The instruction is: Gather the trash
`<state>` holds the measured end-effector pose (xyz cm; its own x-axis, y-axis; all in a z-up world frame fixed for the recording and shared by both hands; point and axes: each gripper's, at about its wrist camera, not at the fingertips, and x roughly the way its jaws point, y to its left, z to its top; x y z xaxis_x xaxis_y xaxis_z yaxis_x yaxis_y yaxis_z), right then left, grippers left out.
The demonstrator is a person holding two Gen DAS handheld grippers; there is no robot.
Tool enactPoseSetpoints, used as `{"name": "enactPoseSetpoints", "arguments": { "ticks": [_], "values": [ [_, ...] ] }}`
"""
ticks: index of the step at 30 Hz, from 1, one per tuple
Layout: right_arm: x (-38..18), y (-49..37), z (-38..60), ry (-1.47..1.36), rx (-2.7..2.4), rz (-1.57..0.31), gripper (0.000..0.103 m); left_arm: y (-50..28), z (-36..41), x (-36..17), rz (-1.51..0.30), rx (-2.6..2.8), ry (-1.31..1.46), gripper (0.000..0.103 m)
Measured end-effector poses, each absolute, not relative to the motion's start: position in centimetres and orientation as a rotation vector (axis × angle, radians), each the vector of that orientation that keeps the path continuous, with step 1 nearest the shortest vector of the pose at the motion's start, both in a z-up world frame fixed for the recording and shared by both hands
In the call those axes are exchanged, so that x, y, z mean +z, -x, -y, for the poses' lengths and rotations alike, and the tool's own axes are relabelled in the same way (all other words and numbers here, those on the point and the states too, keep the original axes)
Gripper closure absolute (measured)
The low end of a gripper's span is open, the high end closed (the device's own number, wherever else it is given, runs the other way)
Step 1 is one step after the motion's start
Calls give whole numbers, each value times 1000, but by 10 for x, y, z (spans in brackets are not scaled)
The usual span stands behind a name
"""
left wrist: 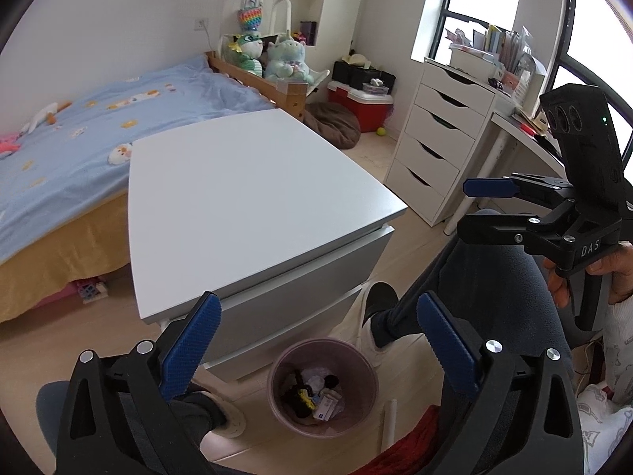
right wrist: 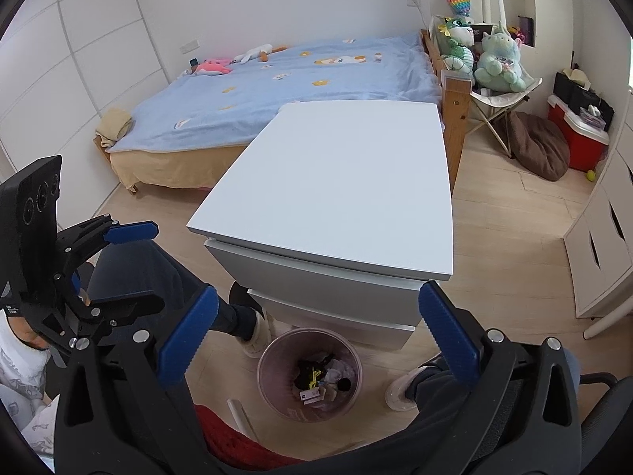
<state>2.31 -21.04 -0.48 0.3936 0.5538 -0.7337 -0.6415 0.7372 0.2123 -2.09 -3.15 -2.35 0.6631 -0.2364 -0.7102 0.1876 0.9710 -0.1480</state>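
Pale wood flooring and a blue-covered bed (right wrist: 285, 91) are seen behind a white drawer unit (right wrist: 336, 182) whose top is bare, while a pink waste bin (left wrist: 322, 386) is set on the floor at its foot, between the seated person's slippered feet, where dropped items can be caught. Collected trash (right wrist: 316, 386), among it a dark item and a small white carton, is shown lying inside the bin. Both the left gripper (left wrist: 318, 352) and the right gripper (right wrist: 316, 334) are held spread wide and empty above the bin, suggesting collection is largely done.
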Motion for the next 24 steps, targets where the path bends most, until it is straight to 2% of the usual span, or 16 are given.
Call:
{"name": "enactPoseSetpoints", "arguments": {
  "ticks": [24],
  "values": [
    [30,-80,181,123,693,-785,3,-20,-8,20,-685,-105,48,8]
  ]
}}
